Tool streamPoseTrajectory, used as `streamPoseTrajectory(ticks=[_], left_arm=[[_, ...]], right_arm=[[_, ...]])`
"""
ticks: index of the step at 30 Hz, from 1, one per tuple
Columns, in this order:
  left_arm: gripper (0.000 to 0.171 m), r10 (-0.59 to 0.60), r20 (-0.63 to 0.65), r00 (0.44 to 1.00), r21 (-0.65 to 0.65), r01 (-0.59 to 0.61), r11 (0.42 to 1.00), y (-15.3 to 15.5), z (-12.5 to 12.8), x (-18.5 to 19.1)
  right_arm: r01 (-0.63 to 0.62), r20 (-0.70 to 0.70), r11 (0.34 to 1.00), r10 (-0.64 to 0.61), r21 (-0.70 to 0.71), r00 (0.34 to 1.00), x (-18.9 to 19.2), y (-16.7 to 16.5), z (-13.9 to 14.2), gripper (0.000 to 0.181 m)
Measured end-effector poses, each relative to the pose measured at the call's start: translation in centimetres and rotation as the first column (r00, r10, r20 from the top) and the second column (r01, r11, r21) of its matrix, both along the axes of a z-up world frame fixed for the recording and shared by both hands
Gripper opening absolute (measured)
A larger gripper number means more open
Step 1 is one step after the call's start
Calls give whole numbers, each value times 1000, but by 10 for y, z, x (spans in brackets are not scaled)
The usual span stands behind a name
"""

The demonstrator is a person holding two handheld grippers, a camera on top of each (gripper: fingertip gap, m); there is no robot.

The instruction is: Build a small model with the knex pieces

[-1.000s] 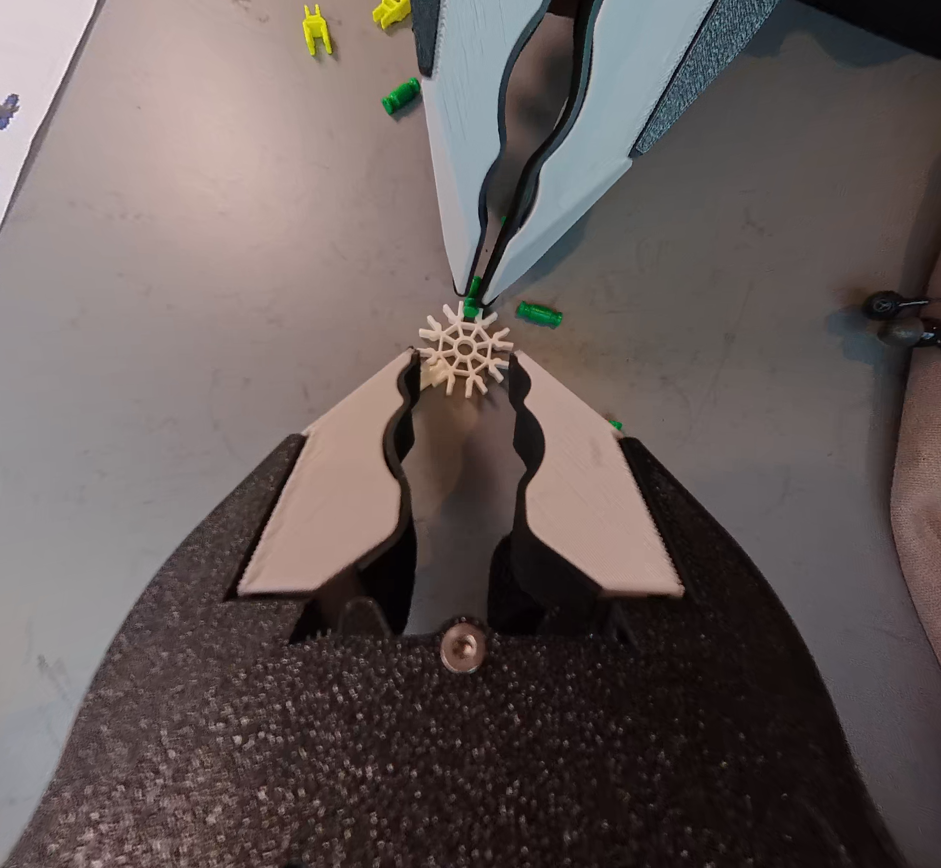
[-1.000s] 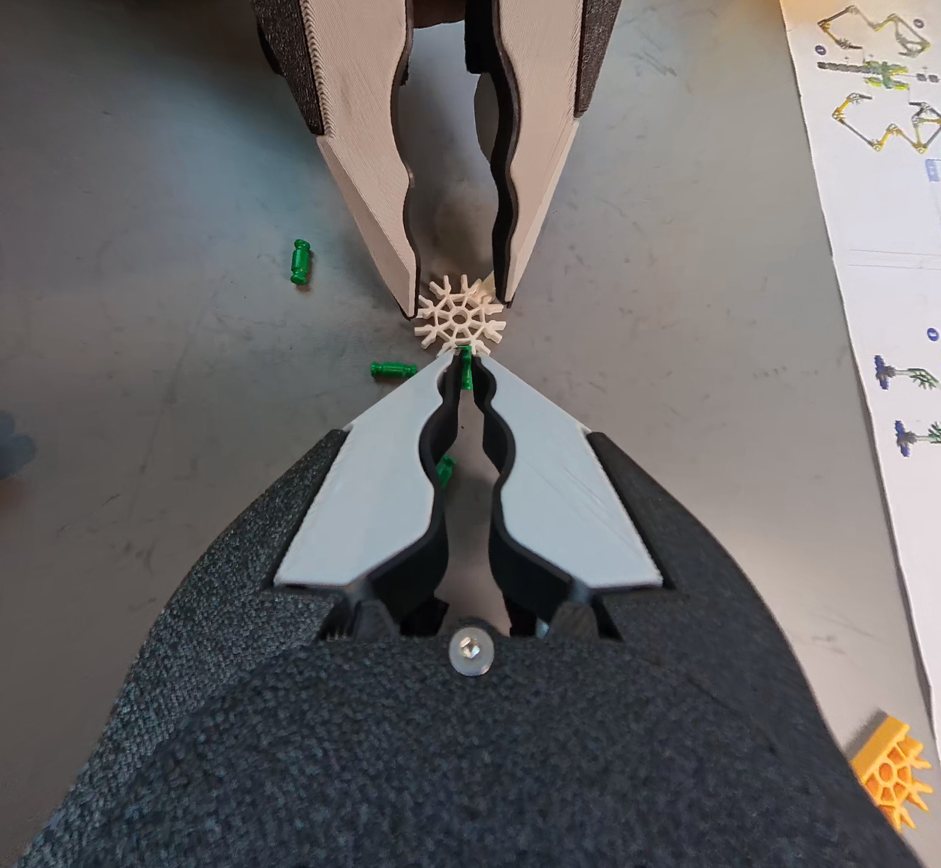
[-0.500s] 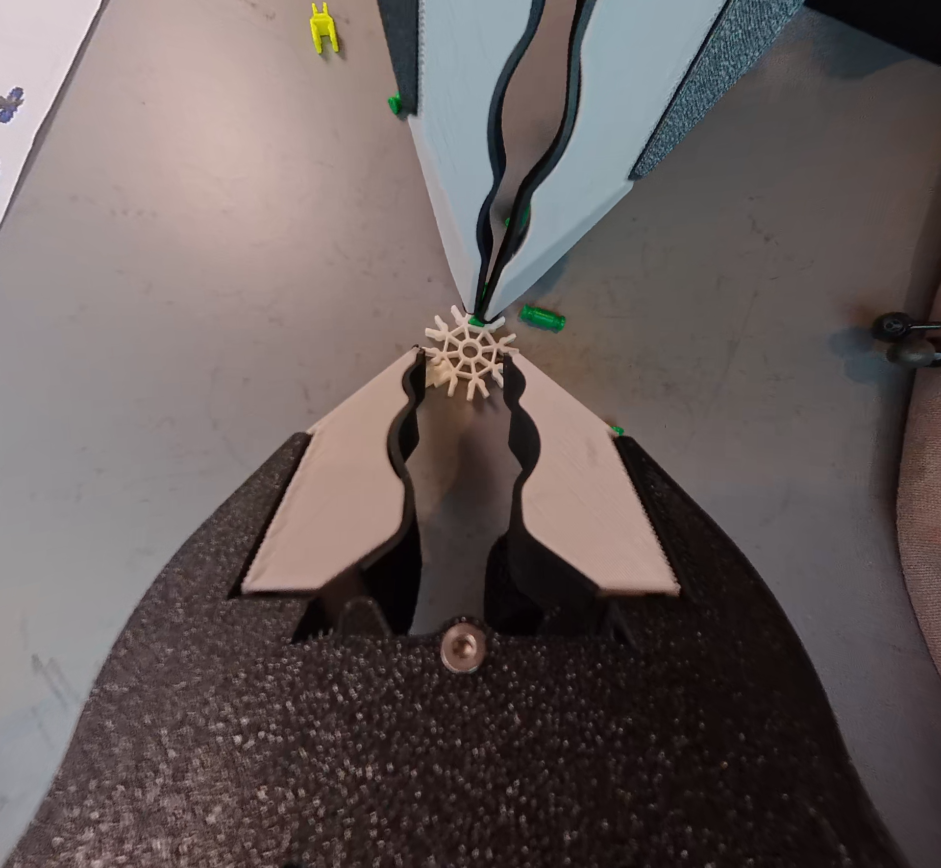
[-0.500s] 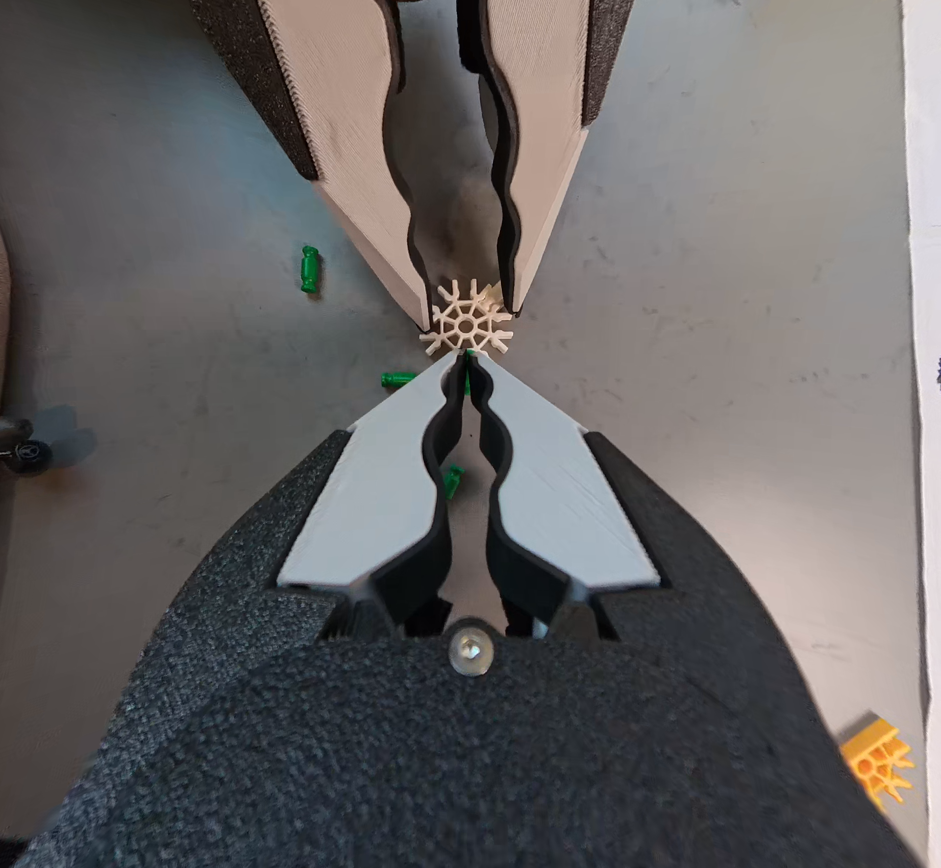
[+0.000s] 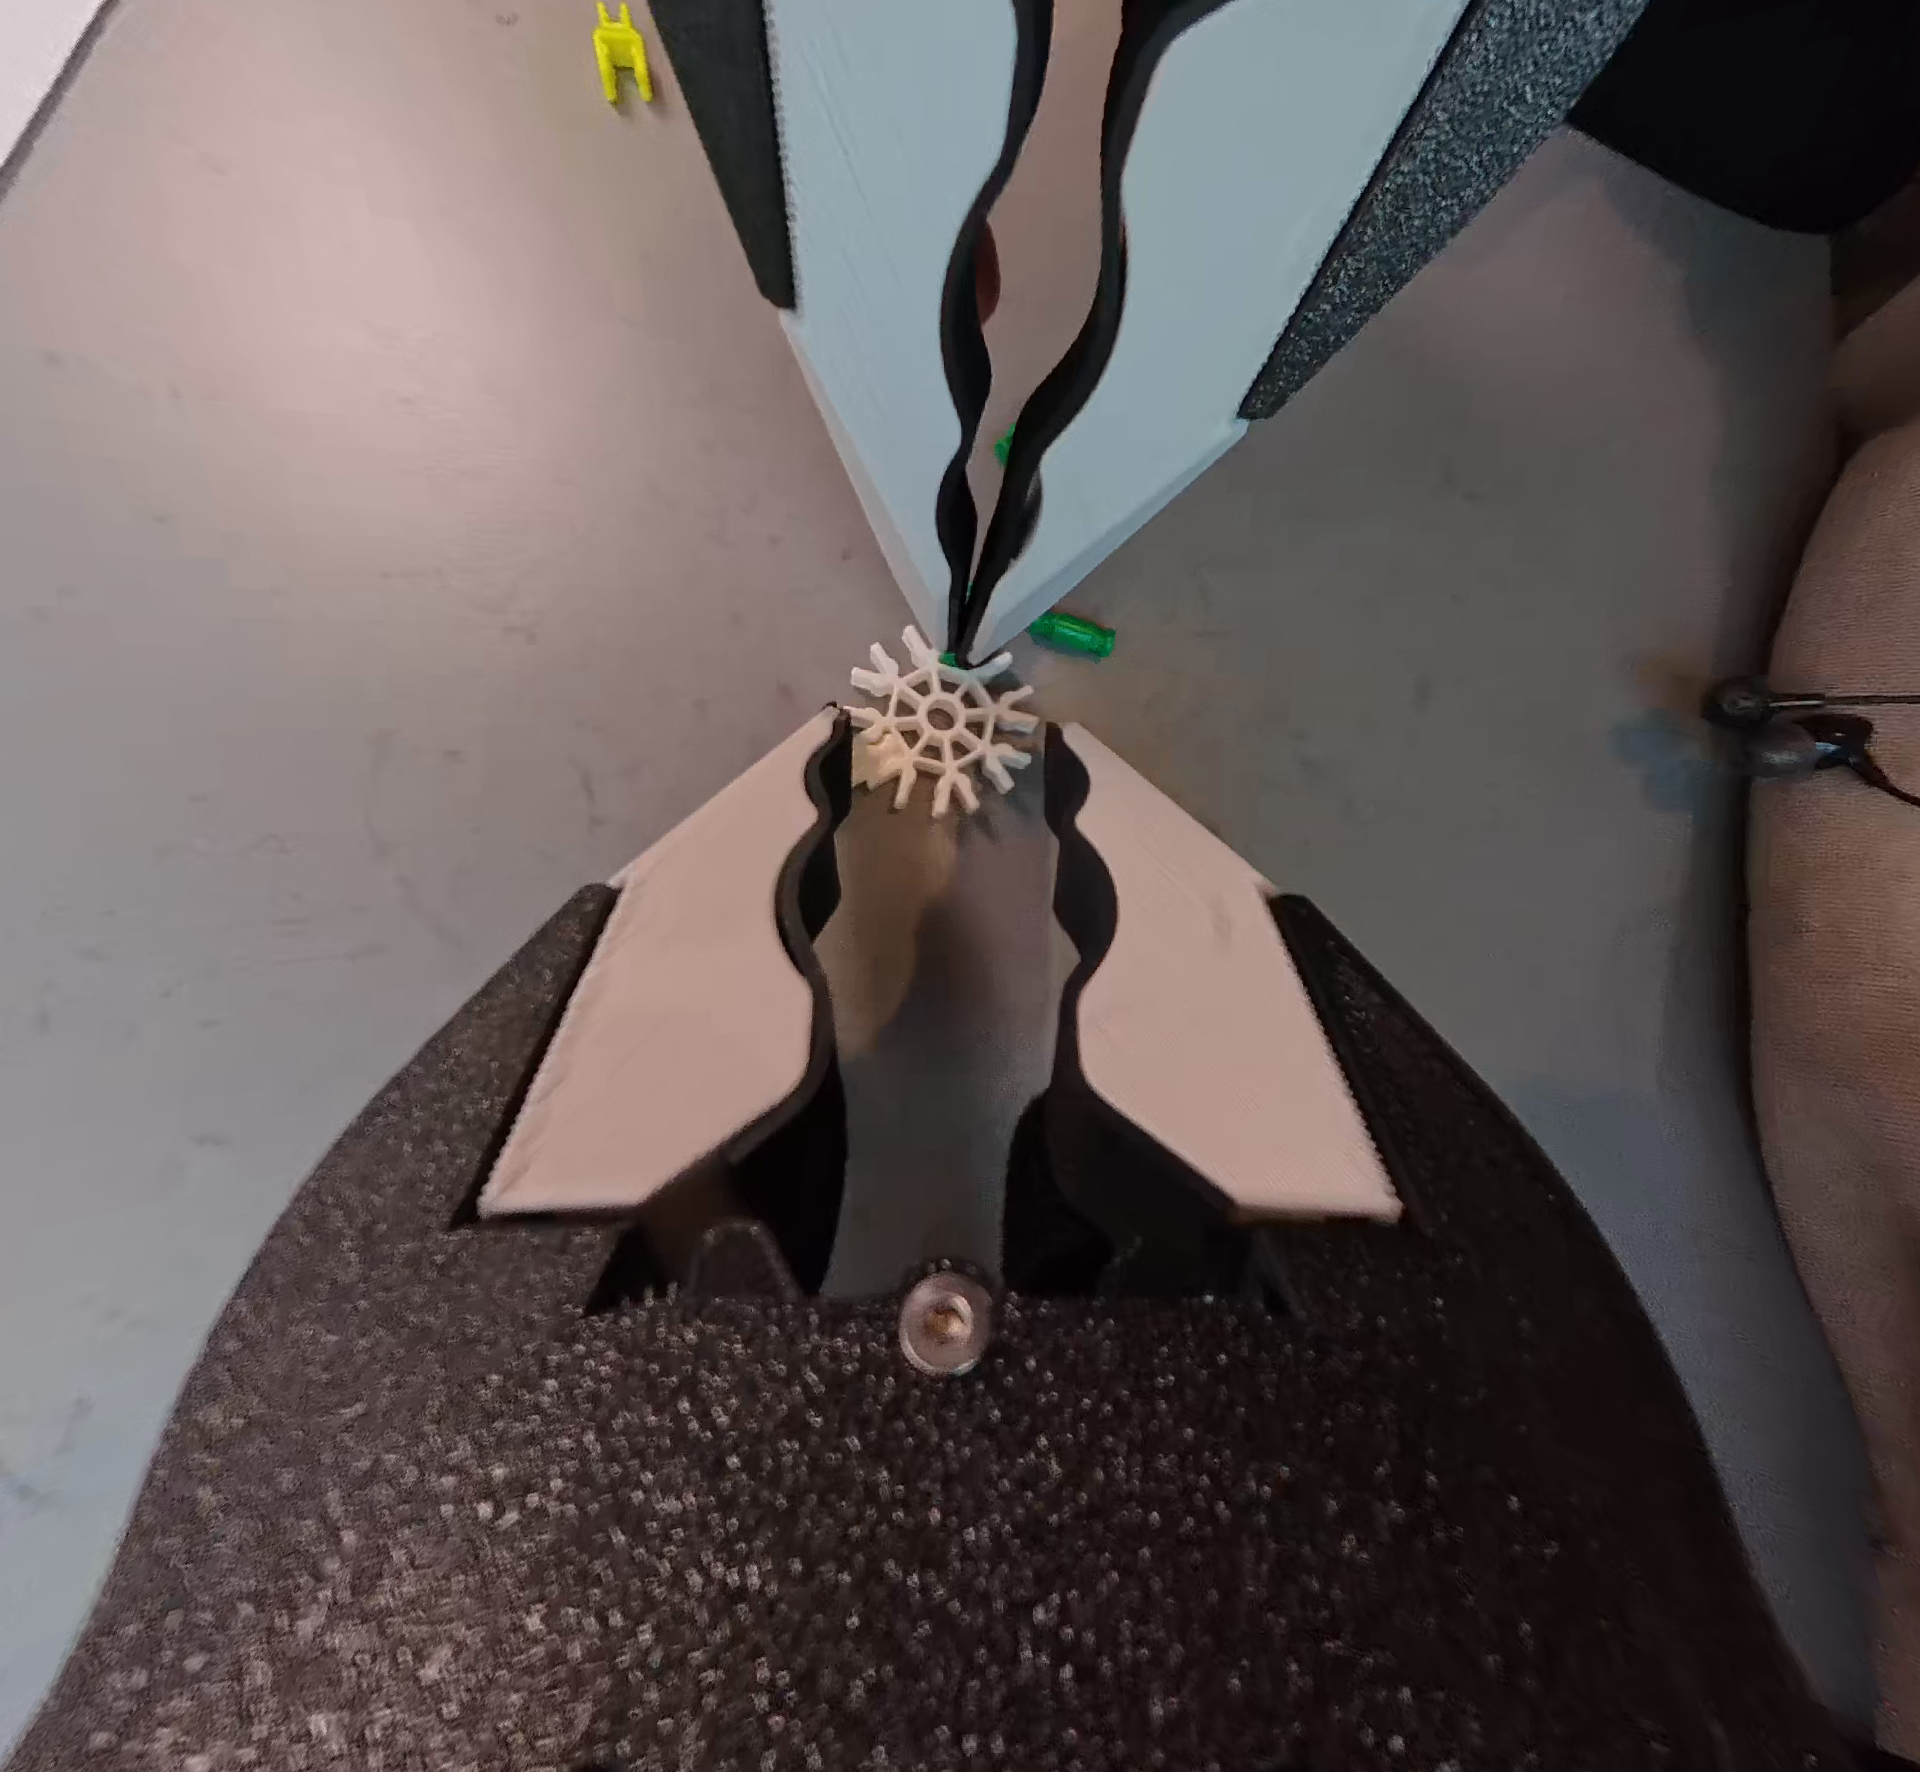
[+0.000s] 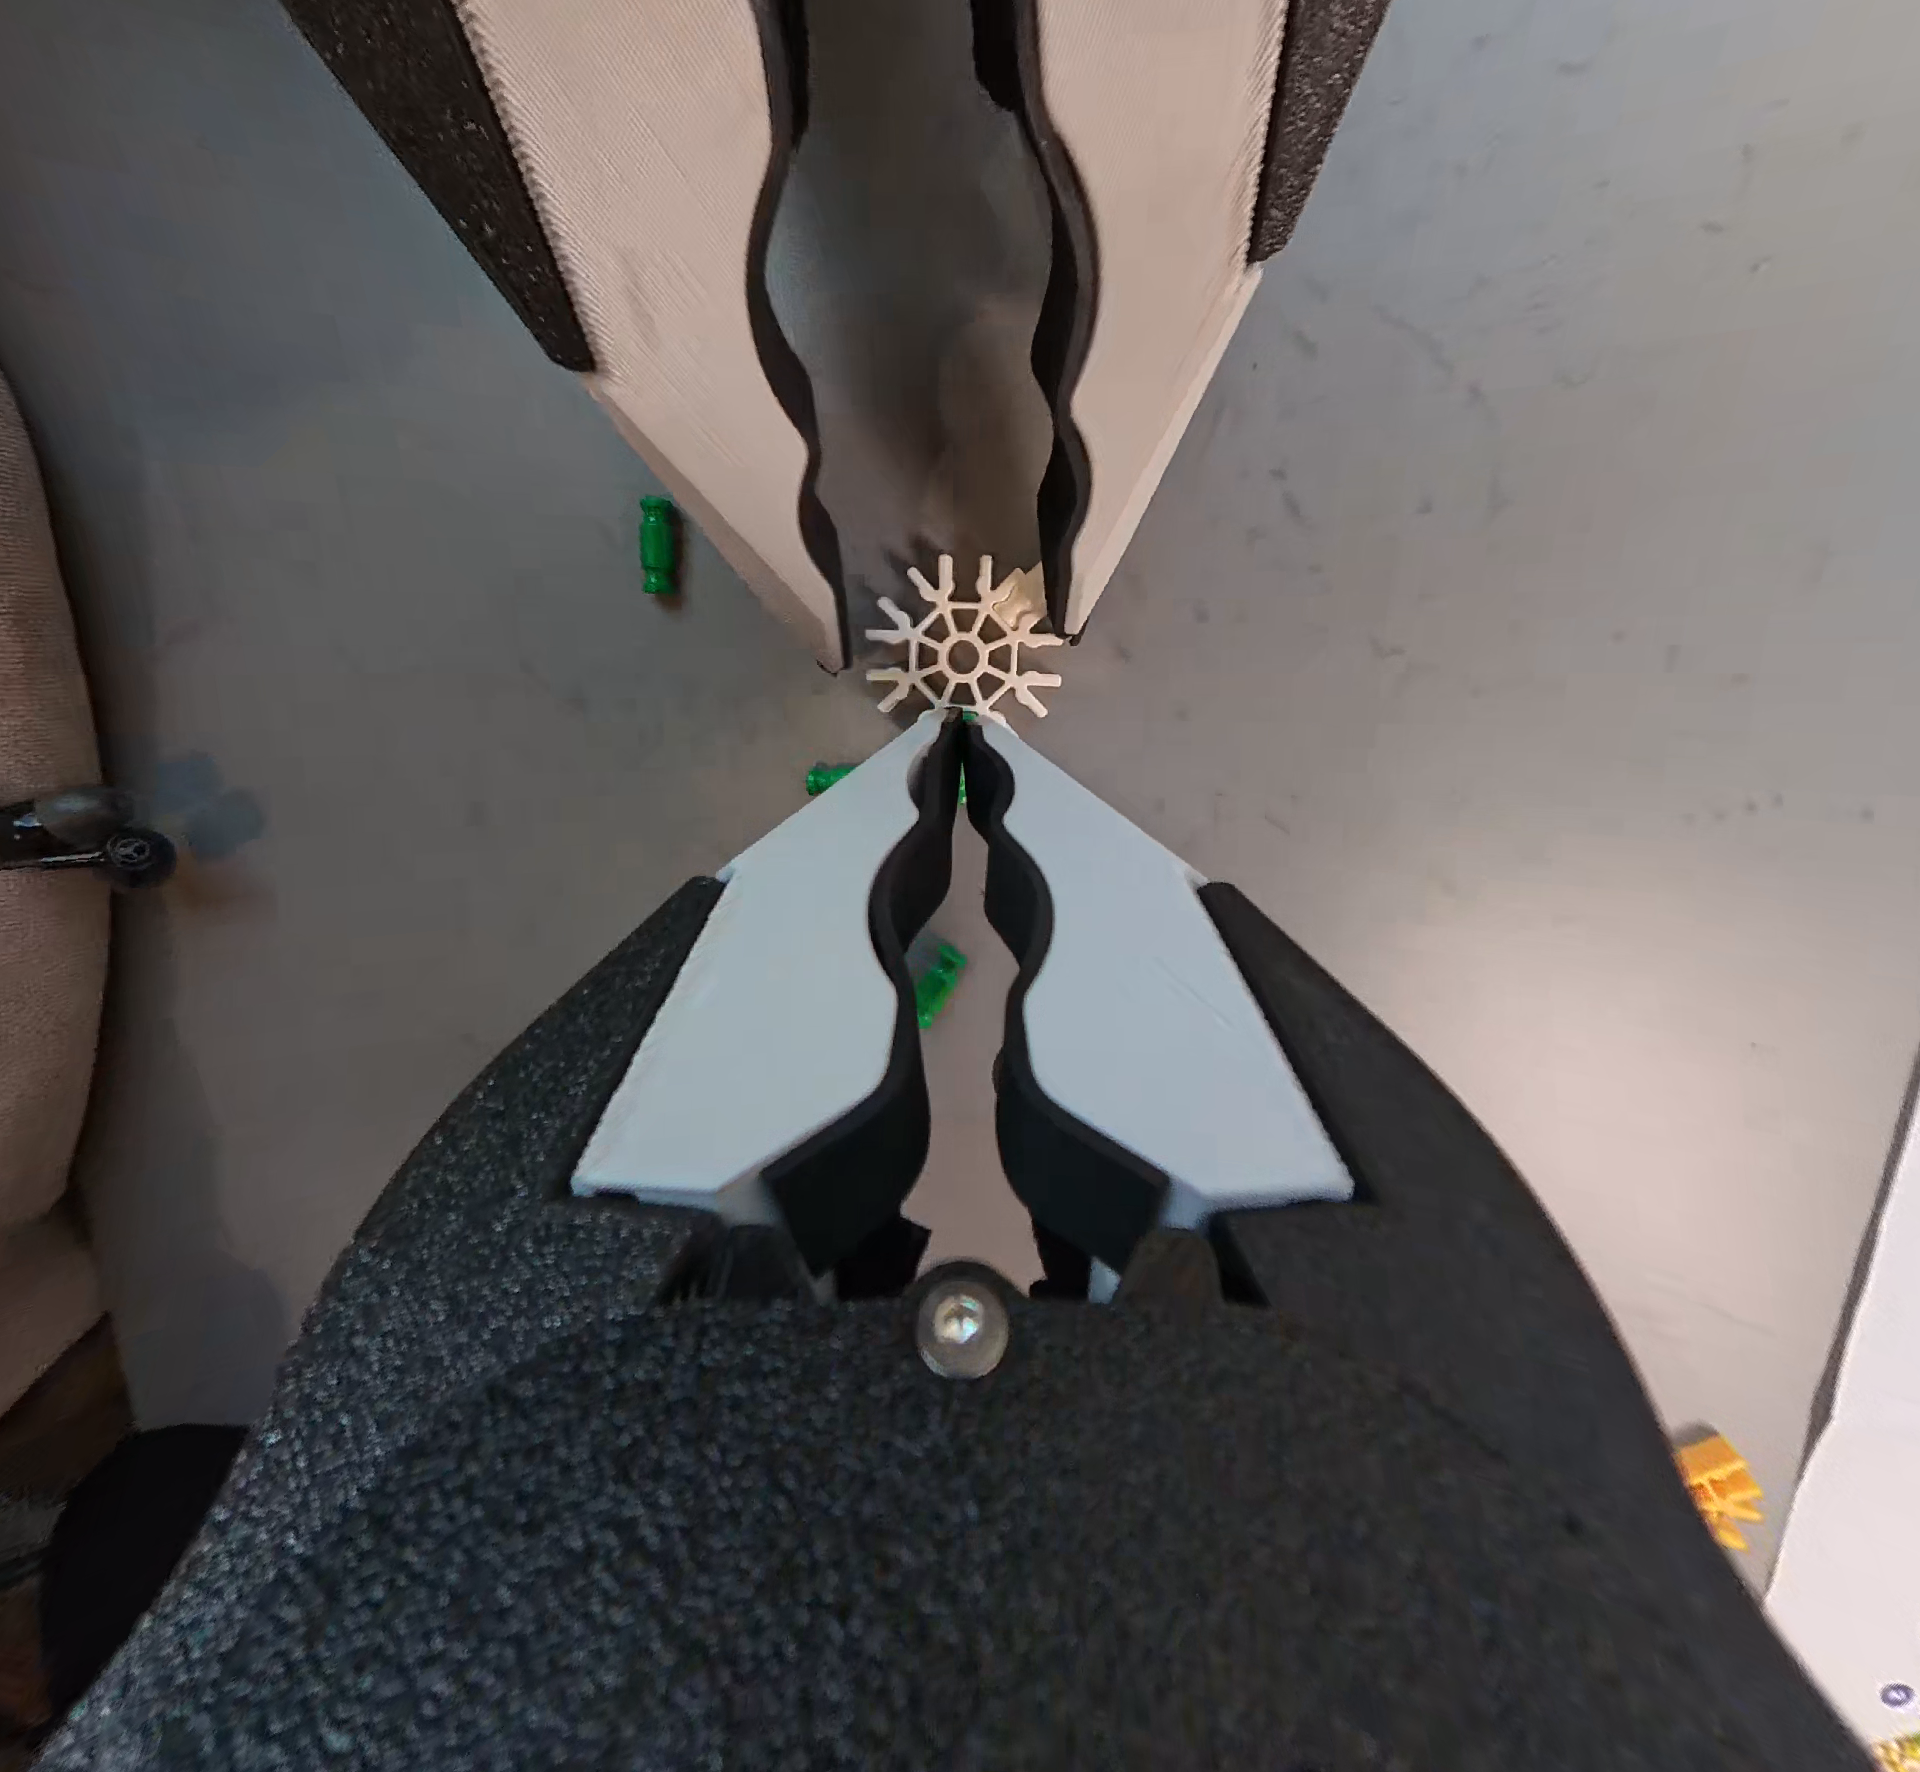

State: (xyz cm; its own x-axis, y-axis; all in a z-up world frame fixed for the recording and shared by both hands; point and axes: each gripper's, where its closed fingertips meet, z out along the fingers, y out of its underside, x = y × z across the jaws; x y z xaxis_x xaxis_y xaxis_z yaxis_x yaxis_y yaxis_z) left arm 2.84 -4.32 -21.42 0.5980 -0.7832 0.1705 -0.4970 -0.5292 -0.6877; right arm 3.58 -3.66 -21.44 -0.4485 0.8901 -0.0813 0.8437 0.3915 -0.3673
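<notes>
Your left gripper (image 5: 940, 735) grips the white snowflake connector (image 5: 943, 716) by its edges, jaws parted only to its width, above the grey table (image 5: 312, 496). Your right gripper (image 6: 956, 723) has its jaws pinched almost together on a green rod (image 5: 951, 657), its end at the connector's rim. Loose green rods (image 6: 656, 559) and a yellow clip (image 5: 620, 55) lie nearby.

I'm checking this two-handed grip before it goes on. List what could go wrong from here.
1. The left gripper pinches the white snowflake connector only at its fingertips, so it may twist or pop free.
2. The right gripper is shut on a small green rod that is barely visible; it could slip or meet the connector misaligned.
3. A loose green rod beside the tips could get knocked.
</notes>
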Motion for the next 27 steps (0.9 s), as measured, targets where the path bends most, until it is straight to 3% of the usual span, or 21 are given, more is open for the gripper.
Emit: streamPoseTrajectory(ticks=[5,18,24,27], left_arm=[[39,-30,77,997,-52,34,998,-6,2,-3],[32,-51,30,998,24,50,998,-7,-3,-10],[32,-34,35,999,23,33,999,-7,-3,-11],[32,-29,43,999,20,28,999,-7,-3,-11]], right_arm=[[-3,14,1000,3,-5,1000,-2,-3,0,0],[-50,66,996,45,78,997,-5,-5,-2,0],[44,-97,999,-41,26,994,-7,-4,0,0],[133,-258,988,-148,-74,955,-10,4,14,8]])
